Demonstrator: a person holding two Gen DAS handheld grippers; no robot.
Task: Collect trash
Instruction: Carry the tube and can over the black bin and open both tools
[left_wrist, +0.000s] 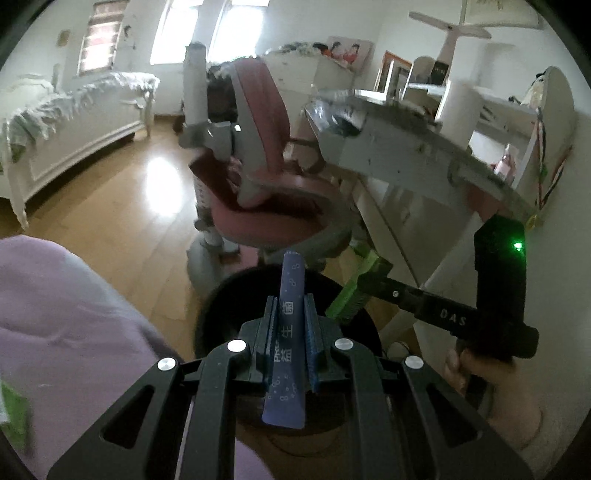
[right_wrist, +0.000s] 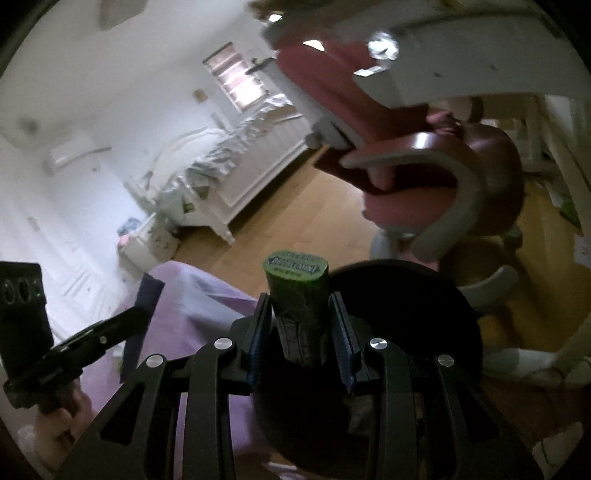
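Observation:
My left gripper is shut on a long blue sachet with white print, held upright over a round black bin on the floor. My right gripper is shut on a green gum container, held above the same black bin. In the left wrist view the right gripper and its green container hang over the bin's right rim. In the right wrist view the left gripper shows at the left with the sachet seen edge on.
A pink and grey desk chair stands just beyond the bin, beside a grey desk. A white bed lies across the wooden floor. The person's purple sleeve fills the lower left.

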